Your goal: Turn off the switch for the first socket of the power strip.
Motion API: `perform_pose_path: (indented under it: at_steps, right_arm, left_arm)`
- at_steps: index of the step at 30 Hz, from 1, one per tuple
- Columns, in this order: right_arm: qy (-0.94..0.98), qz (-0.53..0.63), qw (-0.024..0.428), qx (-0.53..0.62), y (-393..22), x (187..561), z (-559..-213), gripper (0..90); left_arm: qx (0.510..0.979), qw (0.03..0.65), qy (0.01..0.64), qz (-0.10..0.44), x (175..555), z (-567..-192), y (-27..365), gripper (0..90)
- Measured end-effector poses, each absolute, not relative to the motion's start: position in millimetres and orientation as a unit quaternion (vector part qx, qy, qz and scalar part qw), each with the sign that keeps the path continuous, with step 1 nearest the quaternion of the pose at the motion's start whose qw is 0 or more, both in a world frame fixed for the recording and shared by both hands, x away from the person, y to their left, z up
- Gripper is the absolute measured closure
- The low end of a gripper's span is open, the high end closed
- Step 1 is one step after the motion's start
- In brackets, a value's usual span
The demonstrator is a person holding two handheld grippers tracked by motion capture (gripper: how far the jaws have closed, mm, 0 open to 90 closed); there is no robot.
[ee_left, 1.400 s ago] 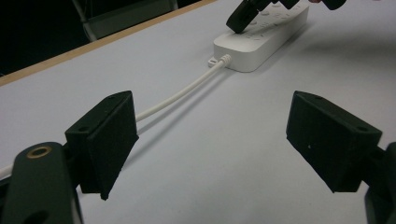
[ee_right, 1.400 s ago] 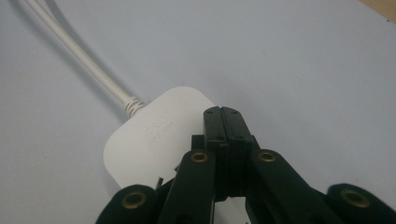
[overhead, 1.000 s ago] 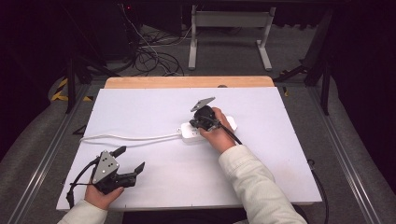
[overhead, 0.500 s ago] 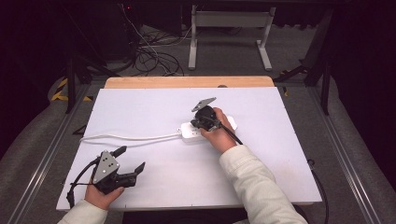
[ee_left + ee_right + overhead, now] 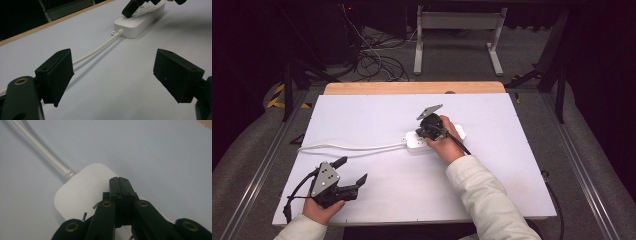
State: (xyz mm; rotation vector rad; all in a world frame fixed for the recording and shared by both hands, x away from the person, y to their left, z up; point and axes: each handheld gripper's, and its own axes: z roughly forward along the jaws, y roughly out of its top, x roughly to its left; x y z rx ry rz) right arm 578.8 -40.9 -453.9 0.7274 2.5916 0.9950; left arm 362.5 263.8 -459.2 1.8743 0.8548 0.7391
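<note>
In the right gripper view the jaws are pressed flat together with nothing between them, and their joined tip rests on the top face of the white power strip (image 5: 82, 195), low in the middle of the frame near its socket slots. In the high view the right gripper (image 5: 430, 131) sits just above the centre of the frame, over that strip. Set against the high views from a second and half a second back, nothing has shifted: gripper, strip and cord (image 5: 352, 147) lie as they did. My reading is a steady press on the strip, perhaps on a switch, not a lift. The left gripper (image 5: 353, 176) waits at the lower left of the white table (image 5: 377, 115), its jaws spread wide and empty, well apart from the strip.
</note>
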Motion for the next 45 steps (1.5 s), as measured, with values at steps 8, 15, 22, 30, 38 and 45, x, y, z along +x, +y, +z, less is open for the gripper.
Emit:
perform_pose_path:
  at_steps: [8, 15, 22, 30, 38, 45]
  right_arm:
    - [0.895, 0.349, 0.128, 0.246, -41, 575, -448, 90.0]
    - [0.889, 0.372, 0.135, 0.233, -41, 566, -435, 90.0]
    - [0.880, 0.394, 0.132, 0.231, -46, 558, -421, 88.7]
    - [0.874, 0.407, 0.135, 0.228, -49, 552, -413, 64.4]
    - [0.862, 0.430, 0.154, 0.220, -60, 537, -400, 42.2]
    - [0.850, 0.449, 0.156, 0.225, -79, 521, -394, 34.1]
  left_arm:
    - [0.761, 0.458, 0.347, 0.301, 364, -459, 265, 16.6]
    - [0.762, 0.458, 0.345, 0.303, 363, -458, 265, 16.6]
    - [0.762, 0.457, 0.344, 0.304, 363, -459, 264, 16.6]
    - [0.762, 0.457, 0.345, 0.304, 363, -459, 265, 16.5]
    - [0.761, 0.457, 0.346, 0.303, 363, -459, 265, 16.6]
    - [0.762, 0.457, 0.345, 0.303, 363, -459, 264, 16.6]
